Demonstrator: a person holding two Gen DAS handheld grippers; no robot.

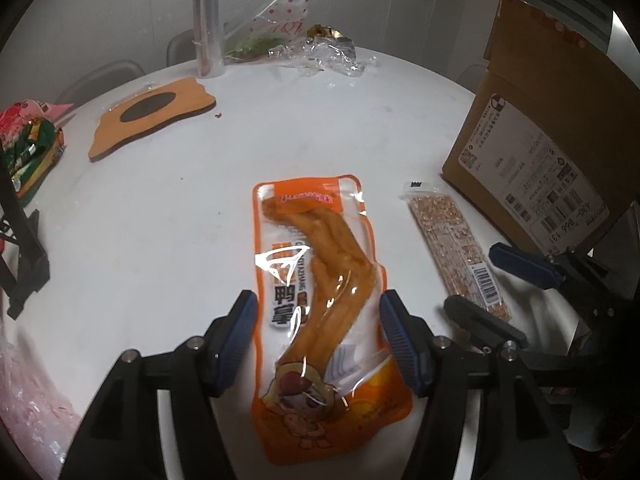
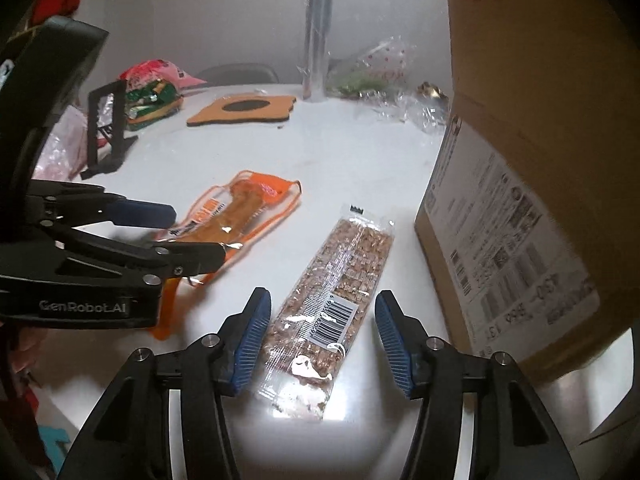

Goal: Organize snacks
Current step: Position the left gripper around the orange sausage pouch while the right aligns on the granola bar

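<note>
An orange vacuum-packed duck-foot snack [image 1: 320,292] lies flat on the white table. My left gripper [image 1: 318,308] is open and straddles it, one blue pad on each side, not touching. A long clear-wrapped grain bar [image 2: 336,296] lies to its right. My right gripper [image 2: 322,306] is open around the bar's near half. The bar also shows in the left wrist view [image 1: 456,248], with the right gripper [image 1: 496,280] beside it. The orange pack [image 2: 236,216] and the left gripper [image 2: 188,232] show in the right wrist view.
A large cardboard box [image 2: 532,184] stands close on the right. A wooden coaster [image 1: 152,116], a foil roll [image 1: 208,20], crumpled cellophane [image 1: 316,56], a pile of snack bags [image 1: 28,140] and a black stand [image 1: 24,248] sit further out.
</note>
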